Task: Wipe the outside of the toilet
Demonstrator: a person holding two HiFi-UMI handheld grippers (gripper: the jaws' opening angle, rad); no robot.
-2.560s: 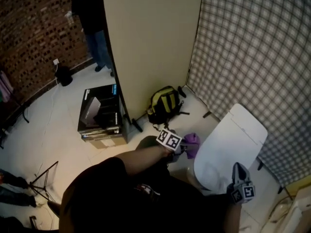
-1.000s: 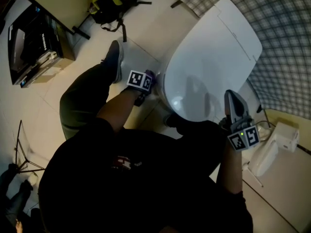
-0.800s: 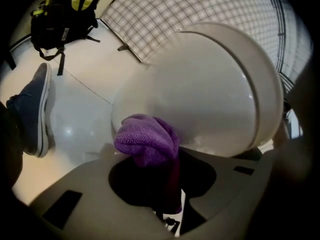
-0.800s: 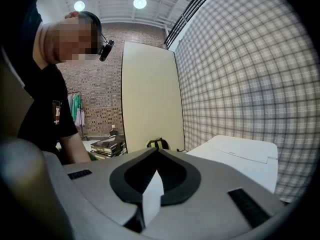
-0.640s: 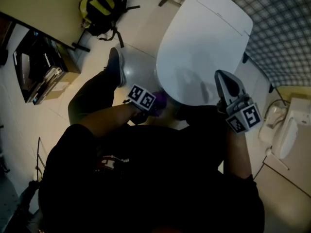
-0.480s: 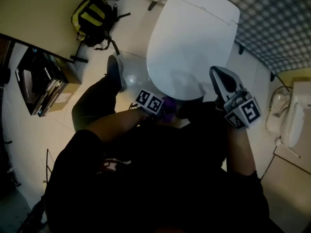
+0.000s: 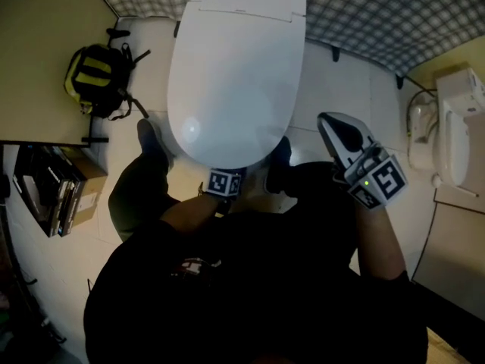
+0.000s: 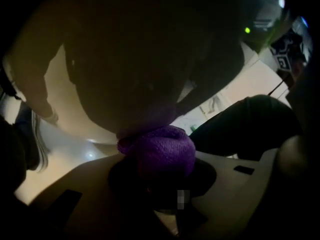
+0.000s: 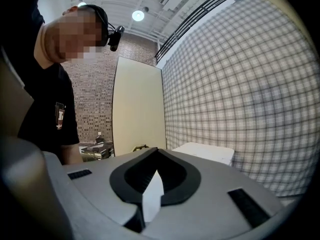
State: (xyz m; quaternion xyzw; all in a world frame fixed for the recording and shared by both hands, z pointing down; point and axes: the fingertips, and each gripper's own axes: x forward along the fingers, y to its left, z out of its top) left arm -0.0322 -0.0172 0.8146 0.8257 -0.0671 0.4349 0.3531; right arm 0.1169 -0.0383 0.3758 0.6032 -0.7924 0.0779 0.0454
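one toilet, lid down, is touched low on its front by the one purple cloth, which is squeezed in the fingers of the left gripper. two grippers are counted, and the right gripper is held up beside the toilet with its fingers closed on nothing. the cloth could be dragged loose if it is rubbed too hard, and spots could be missed in the dark under the bowl.

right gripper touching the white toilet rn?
Apart. The head view shows pale floor between the right gripper and the glossy white toilet with closed lid. The right gripper view shows its jaws shut on nothing, with the toilet well beyond.
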